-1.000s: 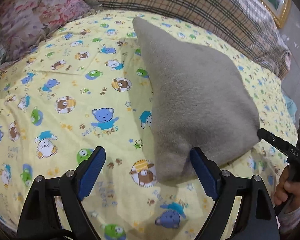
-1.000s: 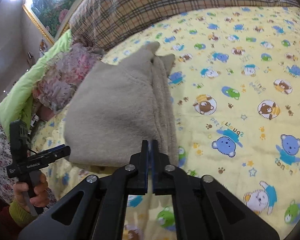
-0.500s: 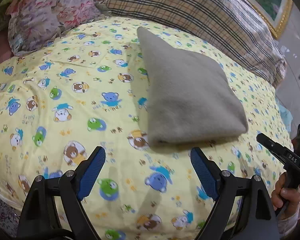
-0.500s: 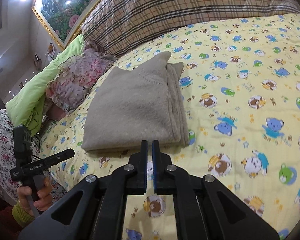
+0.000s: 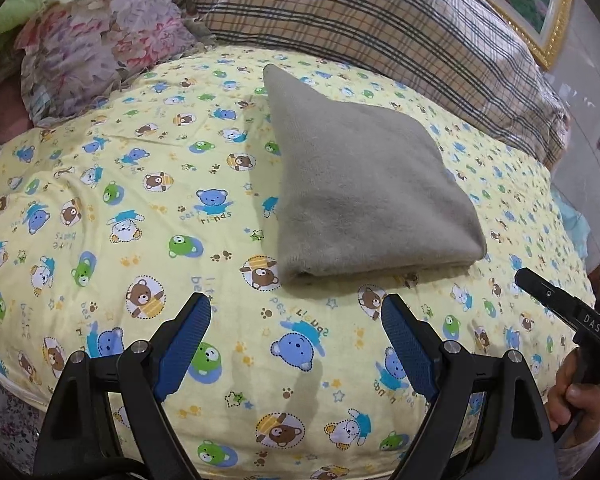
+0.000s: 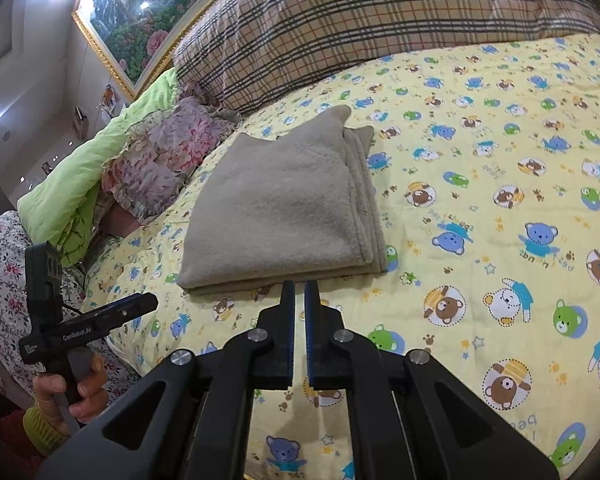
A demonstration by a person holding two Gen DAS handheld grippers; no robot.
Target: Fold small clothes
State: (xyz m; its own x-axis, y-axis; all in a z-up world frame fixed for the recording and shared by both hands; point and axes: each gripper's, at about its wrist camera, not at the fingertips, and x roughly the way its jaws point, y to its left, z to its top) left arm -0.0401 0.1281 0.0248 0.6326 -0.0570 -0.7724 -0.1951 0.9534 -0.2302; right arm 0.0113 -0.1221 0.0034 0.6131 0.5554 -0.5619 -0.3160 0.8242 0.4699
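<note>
Here the grey folded garment (image 5: 364, 192) lies flat on the bed (image 5: 100, 184), a neat stack of layers with its folded edge toward both cameras and one pointed corner reaching toward the plaid pillow (image 5: 380, 24). The left gripper (image 5: 296, 320) stands wide, its blue pads empty and just short of the garment's near edge. The right gripper (image 6: 299, 292) is closed to a narrow slit with nothing between its pads, also just short of that edge; neither touches the cloth.

Judged from this layout, the fold looks finished or nearly so. Risks from here: a gripper brushing the near edge could drag the top layers and spread the stack, since the layered edges at the garment's right side in the right wrist view are loose and slightly stepped. A grasp that takes only the upper layer would peel the fold open. The soft, rounded bed could also let the stack slump if pushed.

The bed is covered by a yellow sheet printed with cartoon bears. Behind it lie the plaid pillow, a floral cushion (image 5: 100, 48) and a green quilt (image 6: 80, 176). A gilt-framed landscape painting (image 6: 140, 12) hangs on the wall under bright ceiling lights.
</note>
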